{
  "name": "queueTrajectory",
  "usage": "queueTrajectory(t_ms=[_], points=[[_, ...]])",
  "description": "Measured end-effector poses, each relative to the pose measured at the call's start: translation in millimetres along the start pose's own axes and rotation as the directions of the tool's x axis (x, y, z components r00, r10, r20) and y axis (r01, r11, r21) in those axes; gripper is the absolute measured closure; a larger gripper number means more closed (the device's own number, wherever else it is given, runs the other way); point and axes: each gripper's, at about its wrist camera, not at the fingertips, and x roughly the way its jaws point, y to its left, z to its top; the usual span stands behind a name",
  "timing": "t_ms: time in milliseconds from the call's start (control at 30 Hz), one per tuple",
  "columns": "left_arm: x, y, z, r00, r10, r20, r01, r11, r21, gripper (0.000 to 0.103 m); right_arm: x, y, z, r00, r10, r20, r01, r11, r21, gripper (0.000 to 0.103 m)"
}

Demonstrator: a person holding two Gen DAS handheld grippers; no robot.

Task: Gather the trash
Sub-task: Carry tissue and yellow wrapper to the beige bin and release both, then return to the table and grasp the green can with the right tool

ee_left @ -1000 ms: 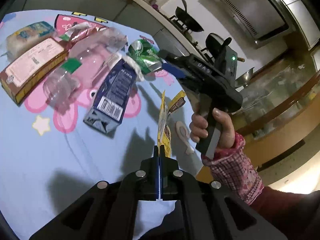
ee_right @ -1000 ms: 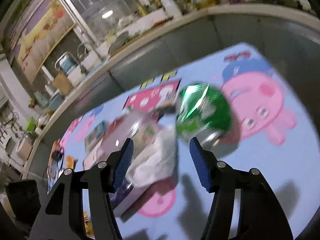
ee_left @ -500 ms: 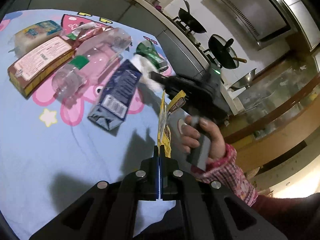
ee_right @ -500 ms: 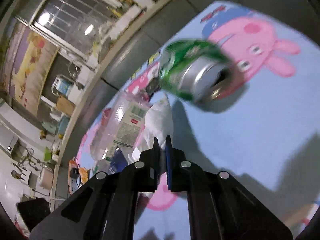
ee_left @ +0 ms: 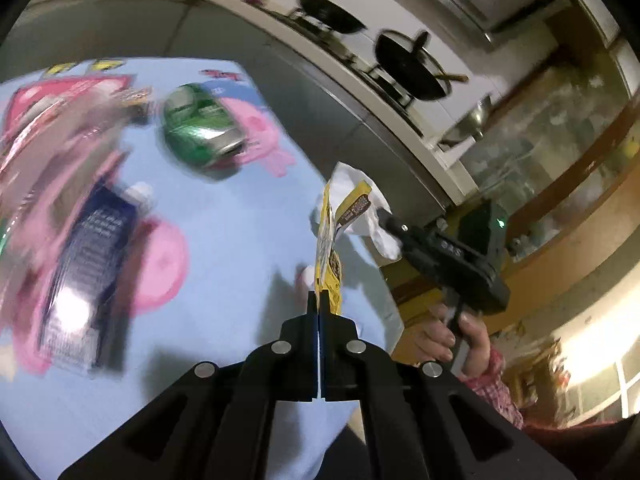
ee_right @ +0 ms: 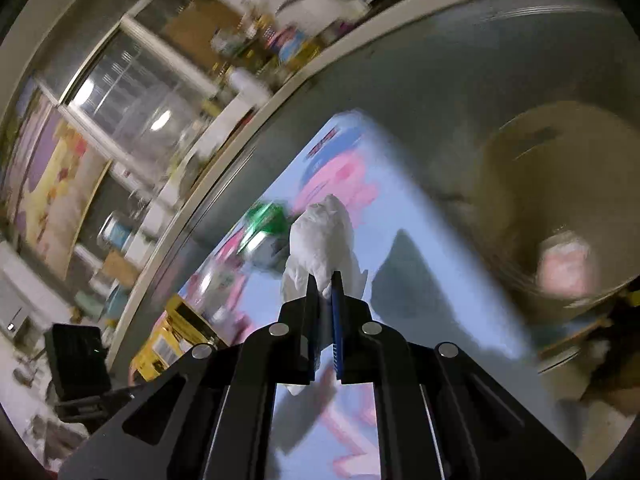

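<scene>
Bin (ee_right: 532, 200) beside cloth edge; right claw (ee_right: 325, 280) clenched on tissue (ee_right: 324, 236), left claw (ee_left: 319, 300) on wrapper (ee_left: 329, 248).

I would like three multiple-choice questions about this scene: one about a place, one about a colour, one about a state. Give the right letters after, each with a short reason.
1. Where does the green can lie?
A. on the blue cartoon tablecloth
B. on the stove
C. in the tan bin

2. What colour is the wrapper in the left gripper?
A. red
B. yellow
C. green

3. What is the state of the right gripper?
A. wide open, holding nothing
B. shut on nothing
C. shut on the white crumpled tissue

Answers:
1 A: the left wrist view shows the can on its side on the cloth.
2 B: a yellow wrapper with dark print rises from the closed fingers.
3 C: the fingers stand close together with the tissue pinched between them, having just closed.
</scene>
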Motion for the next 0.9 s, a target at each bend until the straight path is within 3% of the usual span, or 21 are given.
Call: queueTrajectory(t_ms=[233, 467, 533, 567, 600, 733, 900], points=[[106, -66, 60, 0.999, 0.01, -0.051, -0.003, 0.991, 0.13, 0.103, -52, -88, 32, 0.98, -0.156, 0.128, 0.145, 0.985, 0.09, 0.097], [206, -107, 89, 0.991, 0.065, -0.117, -0.038, 0.976, 0.214, 0.102, -58, -150, 42, 0.964, -0.236, 0.126, 0.219, 0.966, 0.135, 0.094], [227, -114, 92, 0.988, 0.101, -0.117, -0.071, 0.968, 0.239, 0.085, -51, -155, 43, 0.967, -0.229, 0.11, 0.215, 0.968, 0.132, 0.088], [235, -116, 93, 0.987, 0.124, -0.106, -0.094, 0.963, 0.251, 0.061, -51, -160, 42, 0.967, -0.232, 0.101, 0.218, 0.967, 0.132, 0.068], [239, -118, 93, 0.986, 0.142, -0.087, -0.115, 0.96, 0.256, 0.047, -50, -163, 43, 0.965, -0.242, 0.104, 0.227, 0.964, 0.136, 0.053], [232, -114, 101, 0.986, 0.163, -0.028, -0.153, 0.964, 0.219, 0.044, -49, -150, 45, 0.954, -0.261, 0.145, 0.246, 0.963, 0.112, 0.052], [184, -108, 94, 0.988, 0.148, 0.054, -0.156, 0.964, 0.217, 0.043, -60, -125, 43, 0.953, -0.234, 0.19, 0.222, 0.972, 0.082, 0.052]])
